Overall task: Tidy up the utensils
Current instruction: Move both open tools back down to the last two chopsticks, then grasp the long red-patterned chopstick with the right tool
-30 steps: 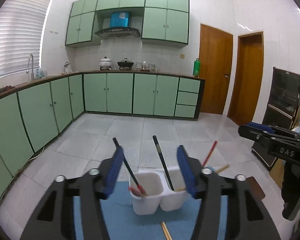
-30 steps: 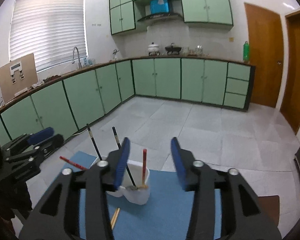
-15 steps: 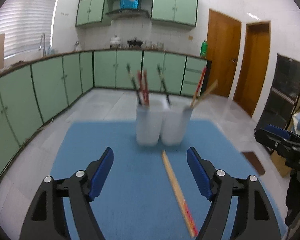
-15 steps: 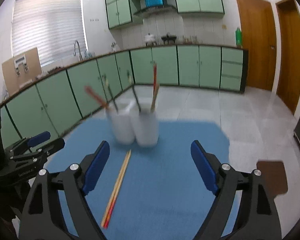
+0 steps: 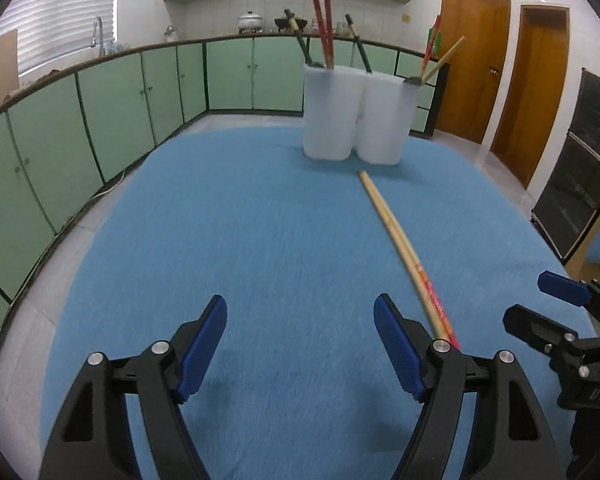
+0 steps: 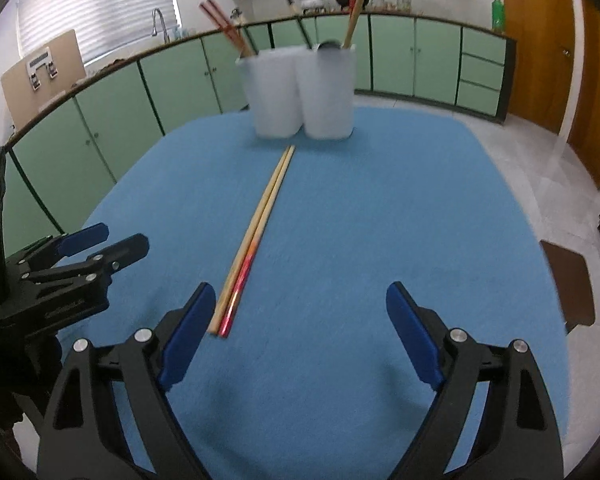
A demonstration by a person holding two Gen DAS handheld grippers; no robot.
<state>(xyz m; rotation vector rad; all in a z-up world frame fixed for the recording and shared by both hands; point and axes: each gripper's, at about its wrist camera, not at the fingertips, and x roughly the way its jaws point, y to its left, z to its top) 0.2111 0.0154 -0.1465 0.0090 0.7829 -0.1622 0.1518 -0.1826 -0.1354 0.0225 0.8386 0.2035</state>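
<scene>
A pair of long wooden chopsticks with red ends lies on the blue table mat, pointing at the white two-cup plastic holder near the far edge. The red ends sit just beside the right gripper, which looks nearer. Both it and the left gripper have fingers spread wide, holding nothing.

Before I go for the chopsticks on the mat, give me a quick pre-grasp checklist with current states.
1. Right gripper open, empty: ok.
2. Left gripper open, empty: ok.
3. Chopsticks lying flat on the mat, side by side: ok.
4. Chopsticks between the right fingers: not ok, they lie just off its left finger.
5. Holder upright: ok.
6. Free room in the holder: cannot tell.
</scene>
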